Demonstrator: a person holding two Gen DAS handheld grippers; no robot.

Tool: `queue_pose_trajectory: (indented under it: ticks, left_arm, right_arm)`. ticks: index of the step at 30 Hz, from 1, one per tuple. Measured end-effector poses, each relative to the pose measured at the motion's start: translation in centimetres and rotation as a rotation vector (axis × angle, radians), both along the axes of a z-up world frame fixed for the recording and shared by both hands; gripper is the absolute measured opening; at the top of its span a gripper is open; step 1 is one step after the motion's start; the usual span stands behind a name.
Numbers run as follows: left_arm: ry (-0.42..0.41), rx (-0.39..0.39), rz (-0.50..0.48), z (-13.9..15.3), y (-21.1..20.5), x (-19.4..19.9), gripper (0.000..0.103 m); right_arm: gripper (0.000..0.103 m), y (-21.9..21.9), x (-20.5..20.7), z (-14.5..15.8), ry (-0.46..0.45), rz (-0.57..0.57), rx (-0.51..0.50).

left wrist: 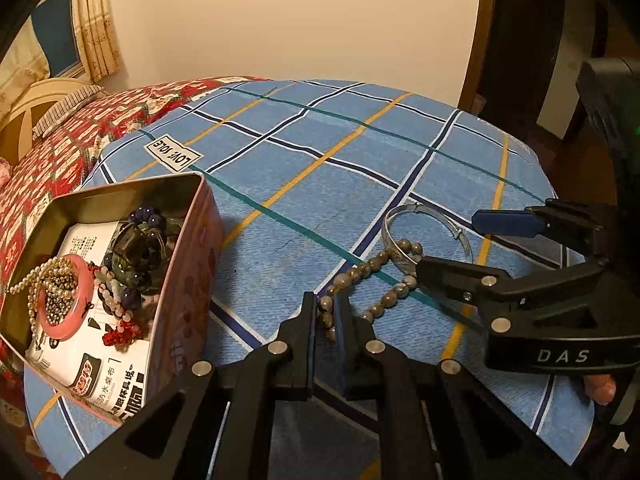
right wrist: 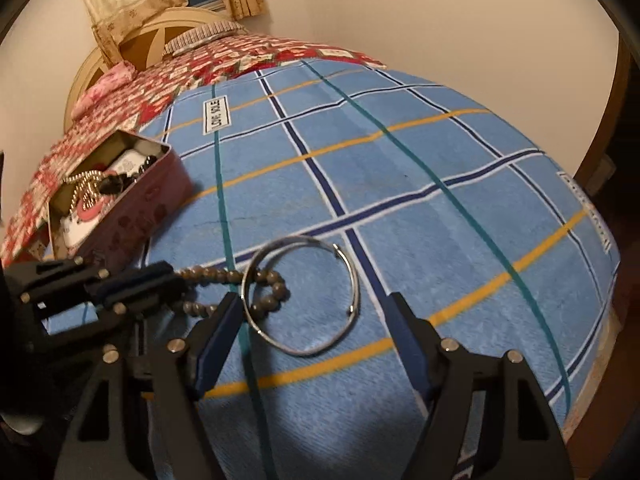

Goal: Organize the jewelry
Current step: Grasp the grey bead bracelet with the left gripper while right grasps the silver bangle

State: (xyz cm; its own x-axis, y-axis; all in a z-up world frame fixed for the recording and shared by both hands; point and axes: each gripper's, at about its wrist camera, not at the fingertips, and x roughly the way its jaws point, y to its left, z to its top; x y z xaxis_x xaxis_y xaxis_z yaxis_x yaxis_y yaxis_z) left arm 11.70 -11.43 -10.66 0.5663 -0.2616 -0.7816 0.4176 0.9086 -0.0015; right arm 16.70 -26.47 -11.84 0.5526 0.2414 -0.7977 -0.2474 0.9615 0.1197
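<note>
On the blue plaid blanket (left wrist: 320, 168), w/ the left wrist view as clock face, the left gripper (left wrist: 325, 312) sits at 6 o'clock, fingers drawn nearly together and clamped on the near end of the grey bead bracelet (left wrist: 376, 268). Beads run from between the fingers toward 2 o'clock, where the loop's far end lies inside and across the silver bangle (left wrist: 404, 216). Bangle rests flat on the blanket, touching the beads.

Right gripper (left wrist: 452, 244) enters from 3 o'clock, fingers wide apart, holding nothing; its lower finger (left wrist: 448, 276) lies over the bangle's near edge, upper blue-padded finger (left wrist: 504, 222) just beyond the bangle's far side.

Pink tin box (left wrist: 188, 280) sits at 9 o'clock, lid off, well apart from bracelet. Inside: pink bangle (left wrist: 84, 312) w/ a pearl strand (left wrist: 52, 276) piled over it, purple bead bracelet (left wrist: 148, 216), dark green stone piece (left wrist: 136, 244), small red bead item (left wrist: 120, 334), all on printed paper.

Right wrist view: right gripper (right wrist: 312, 320) fingers straddle the silver bangle (right wrist: 352, 280) at 6 o'clock, not touching it as far as visible. Grey bead bracelet (right wrist: 272, 284) loops inside the bangle's left part and trails toward 9 o'clock into the left gripper (right wrist: 160, 284), closed on it. Tin box (right wrist: 132, 220) at 10 o'clock; red patterned quilt (right wrist: 240, 60) at 11.
</note>
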Motion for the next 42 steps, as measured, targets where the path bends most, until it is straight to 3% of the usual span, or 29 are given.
queue_pose_trajectory:
  ticks: [2, 5, 12, 18, 29, 30, 32, 37, 38, 39, 41, 42]
  left_arm:
    - [0.009, -0.009, 0.002, 0.0, 0.1, 0.1, 0.008]
    - [0.024, -0.027, 0.01, -0.2, 0.3, 0.5, 0.008]
    - [0.043, -0.054, 0.024, -0.4, 0.7, 1.1, 0.008]
    - [0.041, -0.062, 0.025, -0.3, 0.8, 1.0, 0.008]
    - [0.023, -0.069, 0.018, 0.3, 1.0, 0.4, 0.008]
    - [0.018, -0.069, 0.02, 0.4, 1.0, 0.3, 0.008]
    - [0.013, -0.073, 0.016, 0.8, 1.1, 0.2, 0.008]
    - [0.016, -0.073, 0.021, 0.7, 1.4, 0.2, 0.008]
    - [0.017, -0.074, 0.023, 0.7, 1.4, 0.3, 0.008]
    - [0.018, -0.074, 0.024, 0.6, 1.5, 0.2, 0.008]
    - [0.017, -0.077, 0.026, 0.7, 1.5, 0.3, 0.008]
    - [0.017, -0.078, 0.026, 0.7, 1.6, 0.3, 0.008]
  right_arm:
    - [0.073, 0.0, -0.2, 0.1, -0.008, -0.002, -0.003]
    - [0.061, 0.0, -0.3, 0.0, 0.0, 0.016, 0.029]
    - [0.066, 1.1, 0.0, -0.3, -0.005, 0.036, 0.007]
    - [0.061, 2.2, -0.7, -0.3, -0.023, 0.073, -0.029]
    - [0.058, 1.7, -1.9, 0.4, -0.058, 0.079, 0.017]
    - [0.049, 1.7, -1.9, 0.4, -0.055, 0.081, 0.023]
    - [0.006, 1.6, -2.1, 0.7, -0.056, 0.087, 0.042]
    - [0.012, 0.9, -2.3, 1.2, -0.07, 0.064, 0.032]
    - [0.023, 0.7, -2.3, 1.2, -0.075, 0.057, 0.04]
    - [0.049, 0.4, -2.3, 1.1, -0.073, 0.054, 0.048]
    - [0.08, 0.1, -2.3, 1.3, -0.089, 0.039, 0.053]
    - [0.081, 0.1, -2.4, 1.4, -0.108, 0.025, 0.043]
